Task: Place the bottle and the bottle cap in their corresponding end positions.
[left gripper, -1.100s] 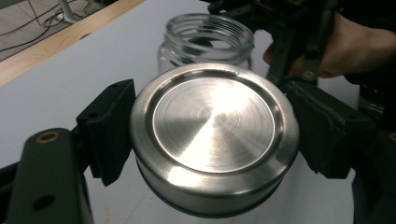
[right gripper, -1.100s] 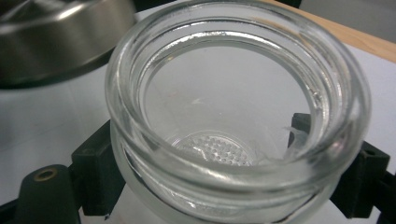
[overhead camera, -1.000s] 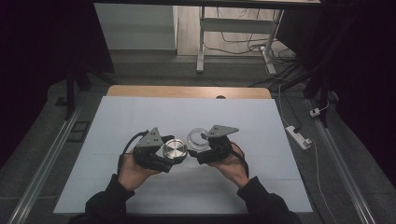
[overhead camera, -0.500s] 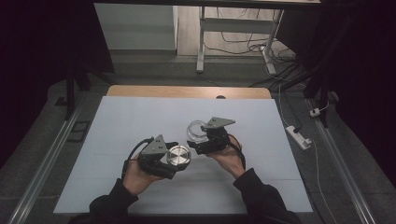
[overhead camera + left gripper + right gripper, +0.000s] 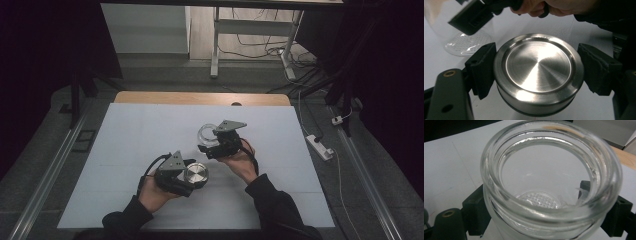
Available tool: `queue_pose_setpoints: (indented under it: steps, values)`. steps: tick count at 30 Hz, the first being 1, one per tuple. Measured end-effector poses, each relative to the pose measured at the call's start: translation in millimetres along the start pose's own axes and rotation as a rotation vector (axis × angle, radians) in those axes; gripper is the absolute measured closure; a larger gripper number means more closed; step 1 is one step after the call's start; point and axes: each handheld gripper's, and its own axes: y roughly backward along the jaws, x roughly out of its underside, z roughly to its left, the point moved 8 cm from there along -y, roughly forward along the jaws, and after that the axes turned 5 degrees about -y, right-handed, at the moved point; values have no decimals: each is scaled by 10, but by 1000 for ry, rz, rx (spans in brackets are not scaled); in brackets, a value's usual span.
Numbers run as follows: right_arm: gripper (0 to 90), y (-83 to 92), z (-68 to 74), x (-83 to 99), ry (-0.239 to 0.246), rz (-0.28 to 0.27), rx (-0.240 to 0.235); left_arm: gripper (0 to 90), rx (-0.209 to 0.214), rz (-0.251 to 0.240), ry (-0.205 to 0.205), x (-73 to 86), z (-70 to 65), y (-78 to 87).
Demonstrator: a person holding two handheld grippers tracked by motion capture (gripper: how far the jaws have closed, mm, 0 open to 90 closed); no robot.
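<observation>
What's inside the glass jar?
The glass jar looks empty: through its open mouth you see only its dimpled glass bottom. The near rim covers a little of the inside, so that bit stays hidden.

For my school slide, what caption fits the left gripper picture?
The left gripper clamps a shiny steel lid above the white table.
</observation>
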Motion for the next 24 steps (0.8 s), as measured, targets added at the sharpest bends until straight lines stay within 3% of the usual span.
queue_pose_setpoints:
  steps: [5, 24]
  values:
    - [144, -72, -25, -14, 3, 3, 5, 204, -14, 15, -20, 58, 7, -81]
    - [144, -336, -179, 67, -2, 43, 38, 204, -28, 110, -31, 247, 43, -451]
